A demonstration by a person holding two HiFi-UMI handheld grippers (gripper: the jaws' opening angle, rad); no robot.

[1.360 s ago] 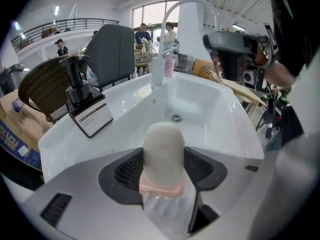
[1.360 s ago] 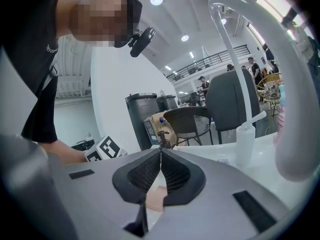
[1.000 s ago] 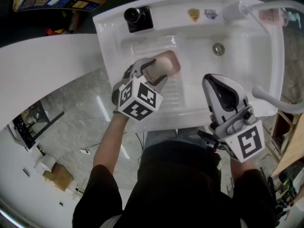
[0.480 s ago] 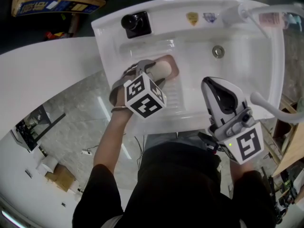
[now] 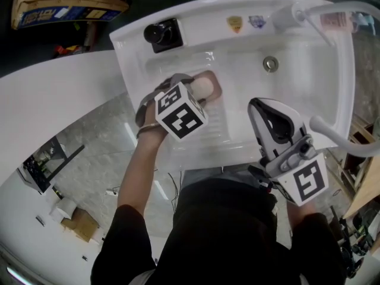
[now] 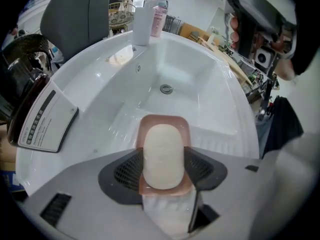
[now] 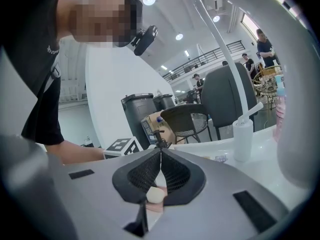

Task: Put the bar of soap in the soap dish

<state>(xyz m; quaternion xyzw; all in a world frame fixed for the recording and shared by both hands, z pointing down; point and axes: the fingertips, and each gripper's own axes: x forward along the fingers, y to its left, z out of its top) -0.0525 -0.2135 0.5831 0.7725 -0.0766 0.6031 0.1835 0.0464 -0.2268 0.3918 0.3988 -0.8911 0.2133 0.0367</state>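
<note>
Nearest, the right gripper (image 7: 161, 151) hangs idle, fingers closed on nothing, while the left gripper (image 6: 162, 156) points down, fingers clamping the bar of soap (image 6: 161, 146) by its long sides, apparently to seat it squarely in the pink soap dish (image 6: 163, 119) on the ledge of the sink (image 5: 309, 52).

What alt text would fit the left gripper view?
The left hand-held gripper grips a pale bar of soap right over a pink soap dish that sits on a white sink.
</note>
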